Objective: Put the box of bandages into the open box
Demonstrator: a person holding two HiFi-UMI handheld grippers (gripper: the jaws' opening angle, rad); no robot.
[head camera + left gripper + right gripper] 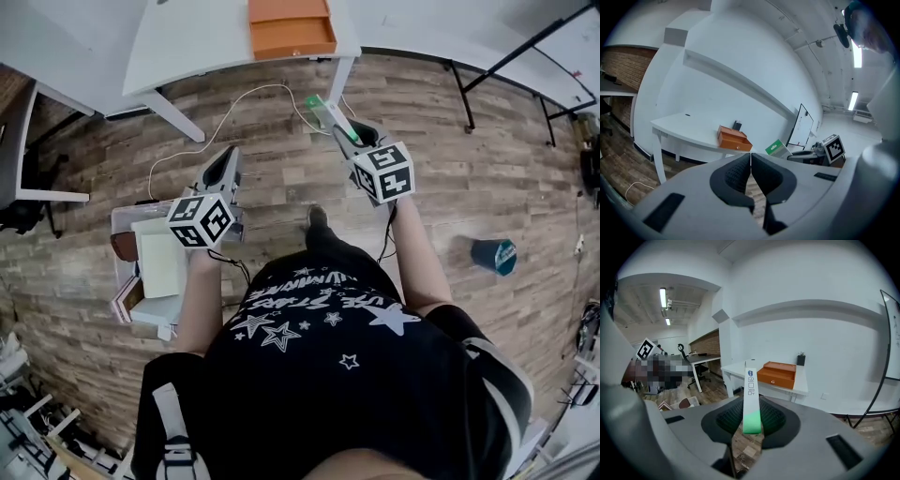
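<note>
The bandage box [751,399], a slim white and green carton, stands on end between the jaws of my right gripper [751,420], which is shut on it. In the head view the bandage box [326,111] sticks forward from my right gripper [345,134], over the wooden floor just short of the white table [197,42]. The open orange box [291,26] rests on that table near its front edge; it also shows as the orange box [777,373] ahead and the orange box [733,138]. My left gripper [226,161] hangs lower left, its jaws [750,166] shut on nothing.
A white bin [141,305] holding flat items sits on the floor by my left side. A thin cable [234,103] loops across the floor before the table leg [173,117]. A teal object [494,255] lies on the floor at right. Black frame legs [506,61] stand at the far right.
</note>
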